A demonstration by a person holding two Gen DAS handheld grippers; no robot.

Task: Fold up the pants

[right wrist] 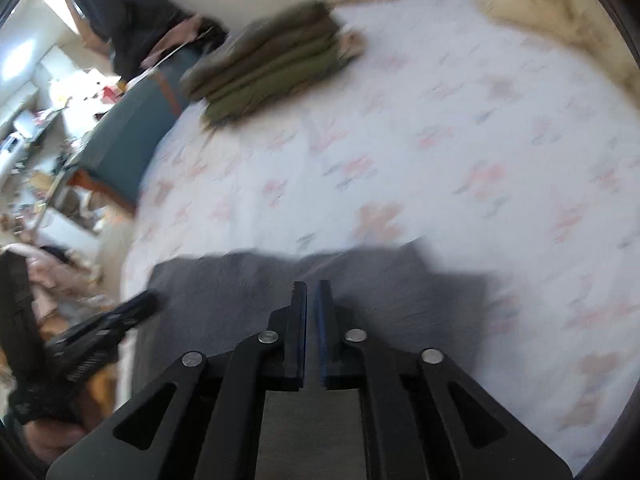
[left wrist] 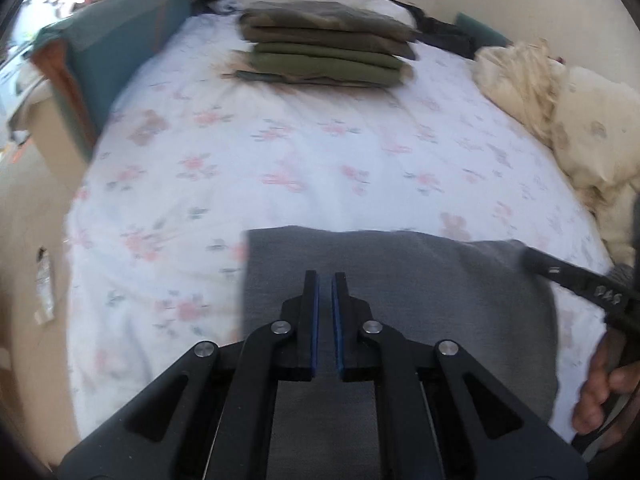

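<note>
Folded grey knit pants lie at the near edge of the floral-sheeted bed. Both the left hand-held gripper and right hand-held gripper hover narrow, empty; press flat and smooth outward evenly.

Floral-sheeted bed — grey pants, folded olive stack.

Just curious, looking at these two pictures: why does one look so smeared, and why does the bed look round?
Right wrist view: motion blur smears the olive stack and floral sheet. Left wrist view: sharper, the grey pants fairly crisp. Both: the fisheye lens bows the bed and darkens the corners.
</note>
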